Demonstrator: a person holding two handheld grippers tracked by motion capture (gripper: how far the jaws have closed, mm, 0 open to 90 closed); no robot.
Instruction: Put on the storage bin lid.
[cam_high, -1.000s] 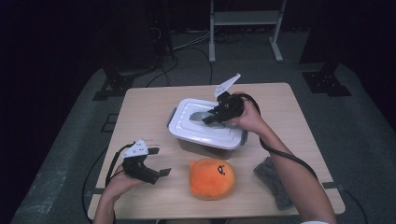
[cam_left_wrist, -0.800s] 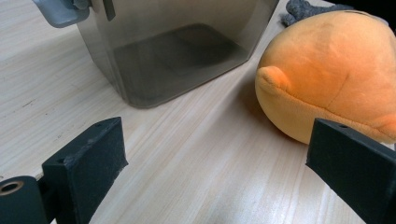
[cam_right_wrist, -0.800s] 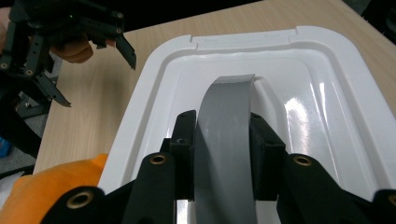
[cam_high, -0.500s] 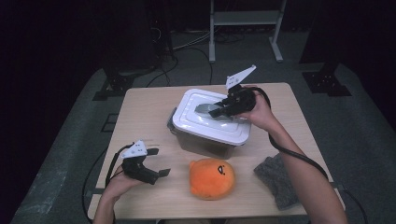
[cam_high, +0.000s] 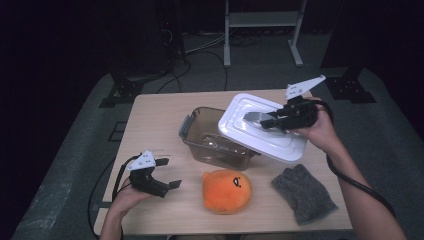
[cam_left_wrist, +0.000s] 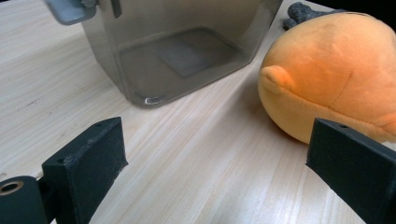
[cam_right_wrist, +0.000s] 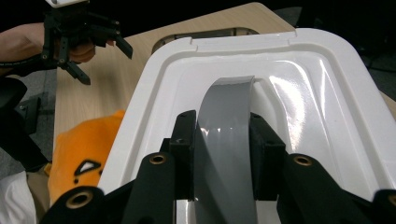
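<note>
Lid held by its grey handle strap, tilted above the table.
Nearest us, our left gripper rests released beside the orange plush; farther off, our right gripper grasps the strap, lid overhanging the open container.

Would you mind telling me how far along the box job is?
Done: the lid is off the box. In hand: the right gripper grips its grey handle, tilted beside the box. Left: setting it down; the orange plush probably goes in, and the left gripper waits open.
</note>
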